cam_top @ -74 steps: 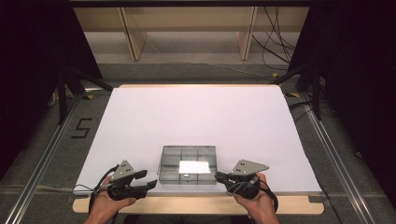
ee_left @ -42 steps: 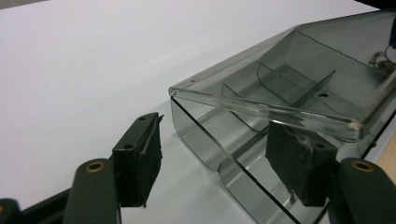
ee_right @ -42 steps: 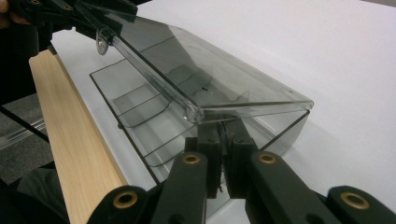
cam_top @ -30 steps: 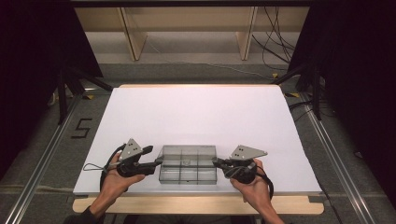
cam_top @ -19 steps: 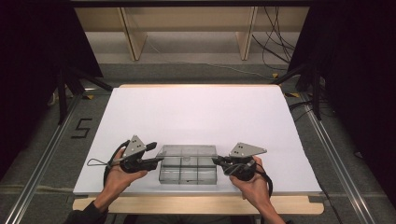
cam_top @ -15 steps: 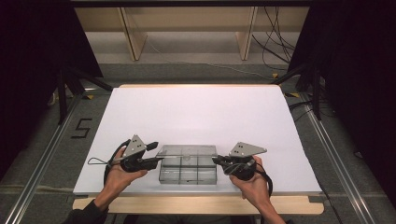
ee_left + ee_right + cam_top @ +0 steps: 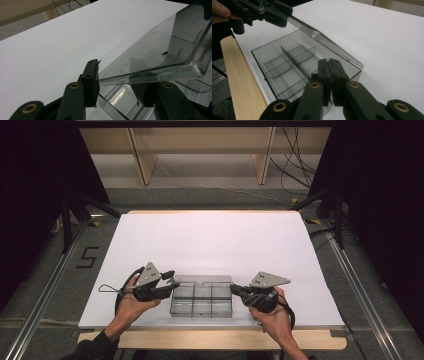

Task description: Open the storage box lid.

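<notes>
A clear grey compartment box [image 7: 202,301] sits near the table's front edge, with empty compartments [image 7: 278,66]. Its hinged lid [image 7: 200,280] is tilted up from the back edge. My left gripper [image 7: 171,283] is at the box's left end, and its jaws have just been closing. They are now shut on the lid's edge [image 7: 155,47], one pad [image 7: 91,80] on each side. From the right, that left gripper [image 7: 268,10] holds the lid [image 7: 324,42] by its corner. My right gripper [image 7: 234,290] is shut, its tips [image 7: 328,62] lying over the box's right end.
The white table [image 7: 210,240] stretches away behind the box. A wooden strip [image 7: 200,340] runs along the front edge, under both forearms. Wooden shelf legs [image 7: 142,162] and cables [image 7: 295,165] stand beyond the far edge, with dark frame rails at both sides.
Both hands have moved up from the front edge to the ends of the box. The left gripper closed on the lid's left end and the lid has tilted up. The right gripper stays still.
</notes>
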`<action>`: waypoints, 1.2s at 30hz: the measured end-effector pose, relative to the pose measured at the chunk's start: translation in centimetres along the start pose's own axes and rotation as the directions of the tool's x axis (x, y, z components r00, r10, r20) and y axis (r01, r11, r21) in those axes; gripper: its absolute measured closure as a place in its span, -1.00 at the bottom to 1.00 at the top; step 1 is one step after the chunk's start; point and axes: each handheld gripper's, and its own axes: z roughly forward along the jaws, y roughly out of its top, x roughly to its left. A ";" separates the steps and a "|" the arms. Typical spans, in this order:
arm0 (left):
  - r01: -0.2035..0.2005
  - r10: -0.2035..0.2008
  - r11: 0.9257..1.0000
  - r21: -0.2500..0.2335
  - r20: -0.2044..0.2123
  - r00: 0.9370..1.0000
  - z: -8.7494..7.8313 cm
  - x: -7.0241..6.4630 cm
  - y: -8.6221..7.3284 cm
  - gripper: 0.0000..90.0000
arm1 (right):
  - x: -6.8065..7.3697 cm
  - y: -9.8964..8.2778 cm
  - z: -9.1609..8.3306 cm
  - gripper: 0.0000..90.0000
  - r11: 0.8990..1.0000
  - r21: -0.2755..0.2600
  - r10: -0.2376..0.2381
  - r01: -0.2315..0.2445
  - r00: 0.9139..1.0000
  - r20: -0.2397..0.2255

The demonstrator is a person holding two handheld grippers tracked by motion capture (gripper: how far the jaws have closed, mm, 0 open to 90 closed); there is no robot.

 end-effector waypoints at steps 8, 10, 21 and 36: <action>-0.017 0.017 1.000 -0.002 -0.004 1.000 0.3 0.2 0.6 0.35 | -0.3 -0.5 -1.1 0.93 1.000 0.005 0.028 -0.028 0.999 0.016; -0.016 0.016 1.000 -0.007 -0.002 1.000 0.4 0.4 0.7 0.36 | -0.3 -0.7 -1.2 0.90 0.999 0.015 0.032 -0.032 0.999 0.012; 0.011 -0.010 1.000 -0.008 0.003 1.000 0.9 1.1 1.2 0.41 | 0.0 -1.1 -2.7 0.57 0.999 0.011 0.051 -0.052 0.998 0.040; 0.048 -0.048 0.999 -0.012 -0.002 0.999 1.9 2.0 1.1 0.43 | 0.1 -2.5 -3.8 0.25 0.996 0.051 0.064 -0.068 0.994 0.086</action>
